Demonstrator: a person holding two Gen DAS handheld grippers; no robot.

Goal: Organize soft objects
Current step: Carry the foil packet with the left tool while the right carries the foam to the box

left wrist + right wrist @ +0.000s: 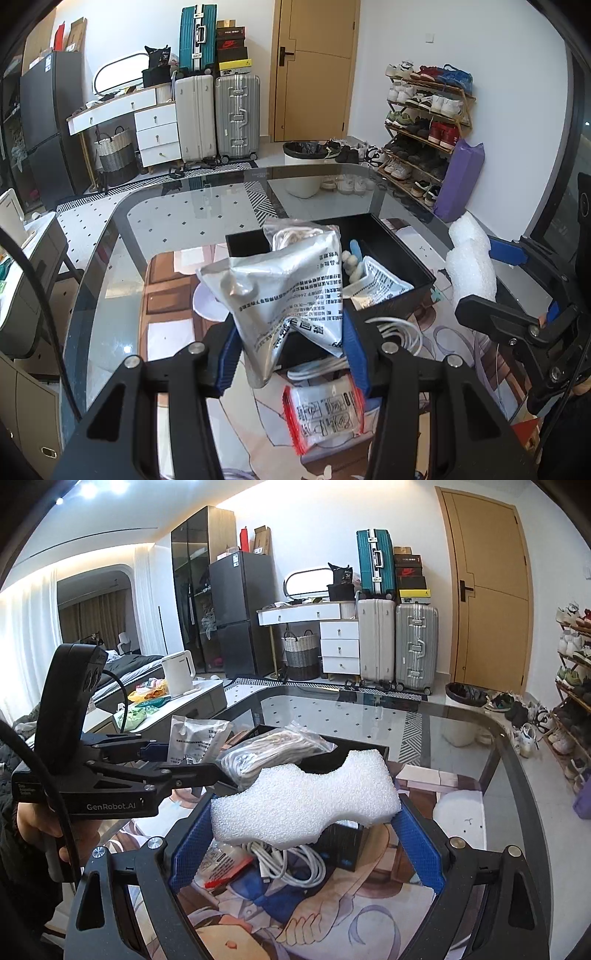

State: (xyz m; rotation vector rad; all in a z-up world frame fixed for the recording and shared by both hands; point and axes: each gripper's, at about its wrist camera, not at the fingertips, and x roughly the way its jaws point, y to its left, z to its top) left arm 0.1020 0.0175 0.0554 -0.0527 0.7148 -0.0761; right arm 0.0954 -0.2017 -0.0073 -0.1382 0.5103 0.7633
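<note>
Shiny glass table (pixel 177 221) holds a picture mat. At left, the left gripper (pixel 291 343) squeezes a crinkly silver pouch (pixel 280 291) above the black box (pixel 402 258), which holds more packets. At right, the right gripper (pixel 306 834) clamps a bumpy white foam block (pixel 306 801).

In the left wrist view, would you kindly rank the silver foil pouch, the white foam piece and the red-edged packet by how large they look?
1. silver foil pouch, held close to the camera, so nearness inflates it.
2. white foam piece and red-edged packet look too similar to separate; the foam is partly hidden by the right gripper.
</note>
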